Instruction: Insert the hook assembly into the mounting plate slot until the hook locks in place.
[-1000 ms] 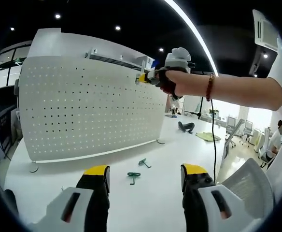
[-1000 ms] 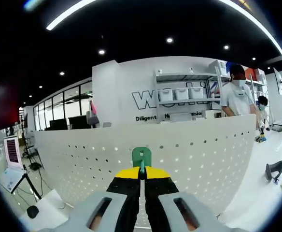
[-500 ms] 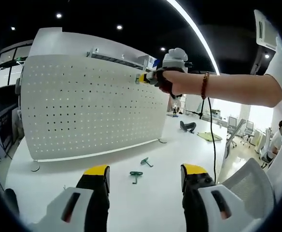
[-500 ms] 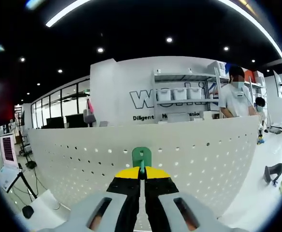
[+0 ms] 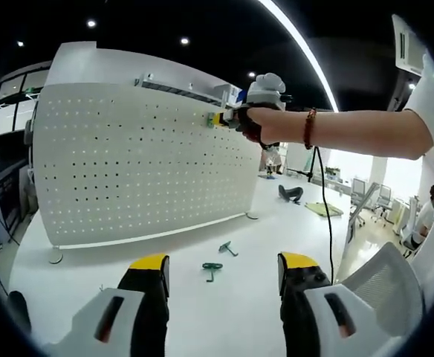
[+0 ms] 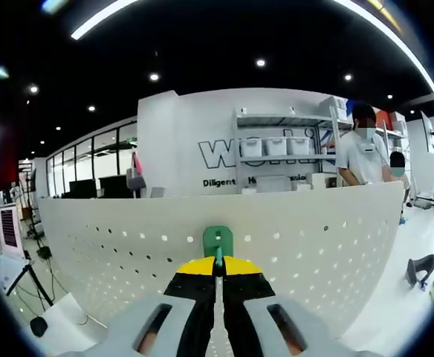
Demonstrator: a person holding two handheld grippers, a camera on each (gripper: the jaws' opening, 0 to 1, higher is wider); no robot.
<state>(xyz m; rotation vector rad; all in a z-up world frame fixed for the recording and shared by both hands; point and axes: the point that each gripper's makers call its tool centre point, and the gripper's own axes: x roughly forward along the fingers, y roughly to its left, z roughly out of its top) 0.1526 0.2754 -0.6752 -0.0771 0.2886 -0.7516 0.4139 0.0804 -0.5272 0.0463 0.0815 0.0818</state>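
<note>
Right gripper view: right gripper (image 6: 218,262) pinches the green hook (image 6: 218,241), pegboard (image 6: 313,238) straight ahead. Left gripper (image 5: 221,271) hangs agape, empty.

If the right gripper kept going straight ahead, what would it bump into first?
Most likely the white pegboard: the right gripper, shut on a green hook, points straight at its upper part. The remaining gap is hard to judge.

ceiling (image 6: 224,37): black, spotlights | shelving (image 6: 284,160): white bins | table (image 5: 224,297): white

Matt white perforated metal board (image 5: 143,163), glossy green plastic hook (image 6: 218,240)
</note>
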